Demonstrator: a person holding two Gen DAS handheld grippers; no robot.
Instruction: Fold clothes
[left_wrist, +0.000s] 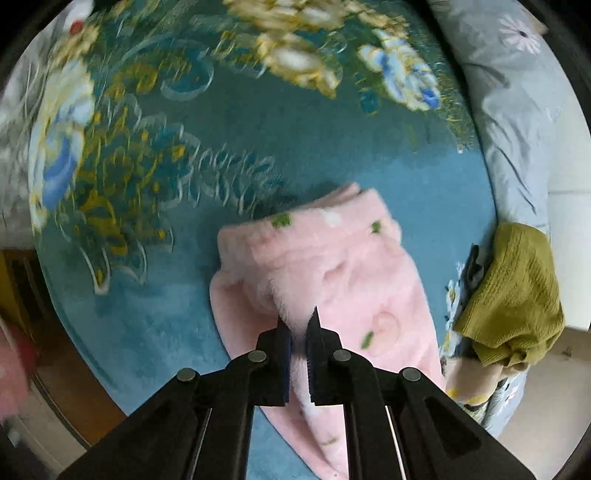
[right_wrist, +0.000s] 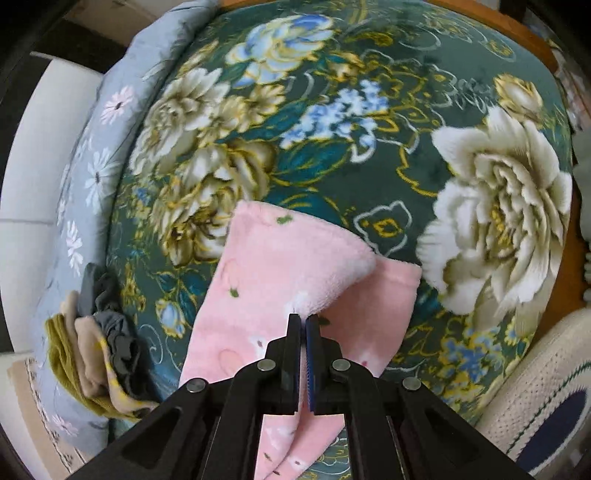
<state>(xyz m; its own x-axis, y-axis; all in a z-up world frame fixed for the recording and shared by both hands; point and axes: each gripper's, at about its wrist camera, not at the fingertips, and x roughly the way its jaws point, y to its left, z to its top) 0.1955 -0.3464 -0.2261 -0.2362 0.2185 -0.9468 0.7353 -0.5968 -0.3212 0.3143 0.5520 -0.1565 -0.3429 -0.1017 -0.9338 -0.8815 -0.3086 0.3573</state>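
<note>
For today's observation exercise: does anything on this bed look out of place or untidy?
Yes. A crumpled heap of clothes, olive, beige and grey, sits unfolded at the bed's edge beside the pink fleece garment, which both claws, left claw and right claw, grip.

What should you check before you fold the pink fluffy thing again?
1. Left gripper has the pink garment pinched: ok.
2. Right gripper is shut on the same fleece: ok.
3. Flowered blanket beyond the garment is bare enough for a fold: ok.
4. Pile of other clothes lies off to the side, apart: ok.
5. Layers line up neatly: not ok, one corner sticks out.
6. Pinch covers every layer: cannot tell.
</note>
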